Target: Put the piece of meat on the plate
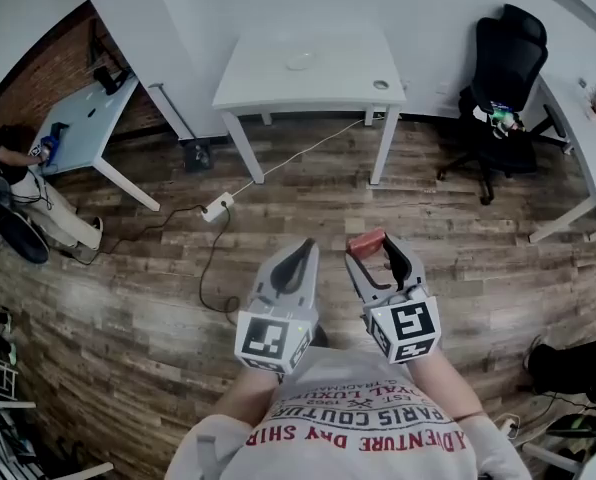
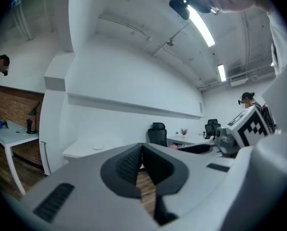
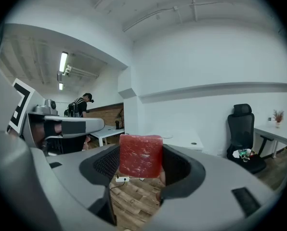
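Standing on a wood-plank floor (image 1: 128,298), a person faces a white worktop (image 1: 318,78) set against the far wall, well apart from them. A black office chair (image 1: 503,78) sits to the right of the worktop.

Both grippers are held out level, in front of the worktop and far short of it. The left gripper (image 1: 303,250) has its jaws pressed together with nothing between them. The right gripper (image 1: 371,248), beside it, has its jaws spread wide and clamped on the piece of meat.

A white cable with a power strip (image 1: 218,208) trails across the floor from under the worktop toward the person's left side. A small white plate (image 1: 300,60) rests toward the back of the worktop, near the wall. The piece of meat (image 3: 140,155), a red block, is pinched at the very tips of the right jaws, above the floor and nowhere near the plate.

Likely risks:
- The grip is only at the jaw tips, so a jolt while walking could let the block slip and drop to the floor.
- The cable could catch a foot on the approach.
- The plate is small and set far back, so a long reach or a high release could land the meat on the bare worktop instead.
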`<state>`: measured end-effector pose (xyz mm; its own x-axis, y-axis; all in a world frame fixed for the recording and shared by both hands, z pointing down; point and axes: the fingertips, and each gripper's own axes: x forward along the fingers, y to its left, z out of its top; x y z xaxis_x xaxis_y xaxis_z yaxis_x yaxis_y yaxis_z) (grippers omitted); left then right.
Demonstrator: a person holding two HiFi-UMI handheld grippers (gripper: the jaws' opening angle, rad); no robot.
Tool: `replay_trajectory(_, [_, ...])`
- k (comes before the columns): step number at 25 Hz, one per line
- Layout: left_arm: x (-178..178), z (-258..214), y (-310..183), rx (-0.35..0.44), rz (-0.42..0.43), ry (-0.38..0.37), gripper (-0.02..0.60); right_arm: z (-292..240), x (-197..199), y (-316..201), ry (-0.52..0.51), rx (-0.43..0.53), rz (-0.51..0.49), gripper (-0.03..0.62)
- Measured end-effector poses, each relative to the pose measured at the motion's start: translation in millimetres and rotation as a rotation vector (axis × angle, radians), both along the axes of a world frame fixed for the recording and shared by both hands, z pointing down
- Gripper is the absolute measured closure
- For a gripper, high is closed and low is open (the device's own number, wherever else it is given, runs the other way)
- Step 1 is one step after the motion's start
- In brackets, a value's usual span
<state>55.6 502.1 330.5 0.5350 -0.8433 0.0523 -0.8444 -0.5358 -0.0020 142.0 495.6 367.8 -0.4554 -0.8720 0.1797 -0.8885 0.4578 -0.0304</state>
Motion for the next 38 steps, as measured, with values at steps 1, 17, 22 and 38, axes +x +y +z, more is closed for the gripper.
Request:
replay_trajectory(1, [-2.2, 1.3, -1.5, -0.003, 0.0, -0.001, 0.575, 1.1, -1.3, -1.6, -0.004, -0.006, 0.005, 0.315])
replay_trajectory(17, [-44.5, 24.9, -87.2, -0.065, -0.011, 0.025, 0.575, 15.8, -29.0, -80.9, -0.004, -0.068, 0.039, 0.315])
replay_trajectory(22, [-71.0, 24.6, -137.3, -0.069, -0.013, 0.04, 0.575, 17.7, -47.1, -128.7, -0.014, -0.085, 0.057, 0.315])
replay_trajectory(38, [-104.6, 43.9, -260.5, -0.125, 0.014, 0.055, 0.575, 25.5, -71.7, -246.3, -0.015, -0.11, 0.088, 0.315])
